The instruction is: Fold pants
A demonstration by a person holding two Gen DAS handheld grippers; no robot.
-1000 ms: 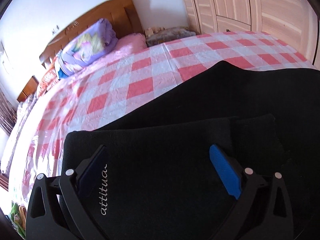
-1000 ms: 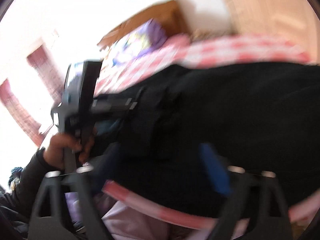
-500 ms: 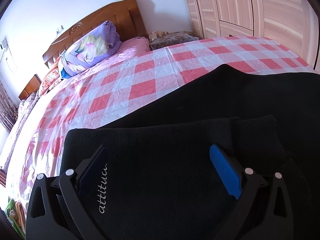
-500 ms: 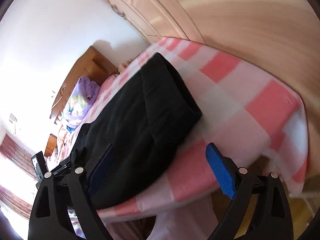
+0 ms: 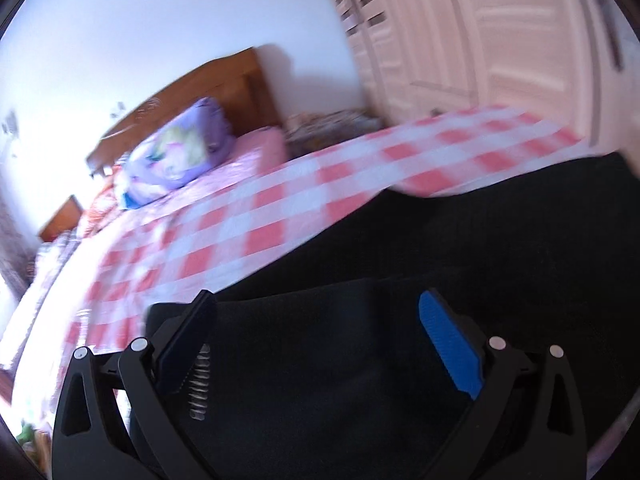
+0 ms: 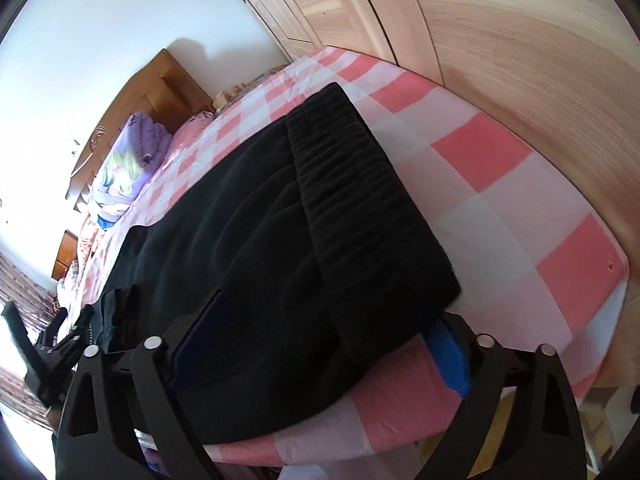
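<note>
The black pants [image 6: 304, 232] lie folded lengthwise on the pink checked bed, waistband [image 6: 352, 168] toward the wardrobe side. In the left wrist view the pants [image 5: 460, 248] fill the lower half, a folded layer [image 5: 320, 360] on top. My left gripper [image 5: 320, 344] is open, its jaws wide apart over that layer, holding nothing. My right gripper [image 6: 320, 344] is open at the bed's near edge, its jaws on either side of the waistband end of the pants. The left gripper also shows in the right wrist view [image 6: 48, 344], at the far left.
The checked sheet [image 5: 248, 232] covers the bed. A purple pillow [image 5: 176, 156] and wooden headboard [image 5: 192, 84] are at the far end. Wardrobe doors [image 6: 500, 52] stand close along the right side of the bed. The bed edge [image 6: 360, 436] is just below my right gripper.
My right gripper has moved in over the waistband end of the pants at the bed edge. My left gripper has tilted and shifted, its view now blurred; both stay open.
</note>
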